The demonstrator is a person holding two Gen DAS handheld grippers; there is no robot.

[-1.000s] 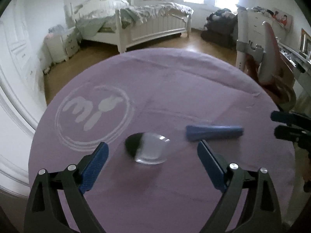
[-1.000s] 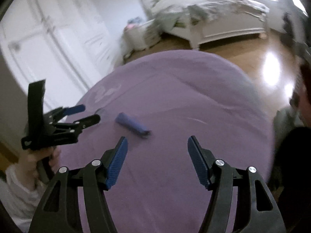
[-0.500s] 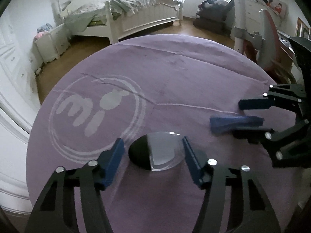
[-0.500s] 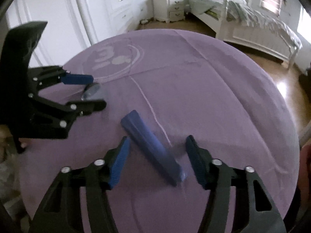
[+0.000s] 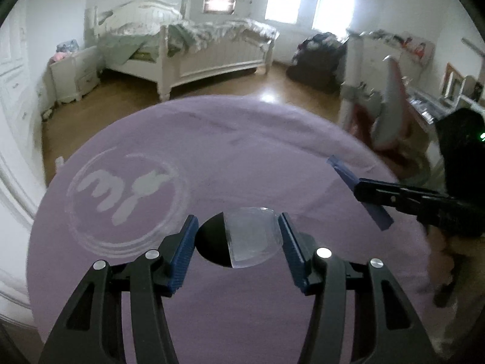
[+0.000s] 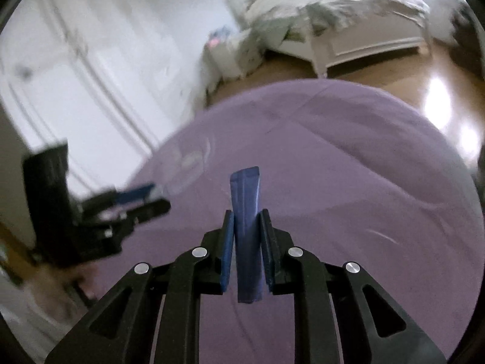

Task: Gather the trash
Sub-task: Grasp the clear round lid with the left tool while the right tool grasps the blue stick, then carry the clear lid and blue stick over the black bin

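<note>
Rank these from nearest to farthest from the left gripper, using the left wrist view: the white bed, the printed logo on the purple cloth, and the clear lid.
1. The clear lid, between the fingers of the left gripper.
2. The printed logo, ahead and to the left on the purple cloth.
3. The white bed, across the room beyond the table.

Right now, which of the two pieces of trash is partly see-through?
The lid between the left gripper fingers: half black, half clear. The wrapper in the right gripper is solid blue.

Round table w/ purple cloth, white logo; nothing seen resting on it
</note>
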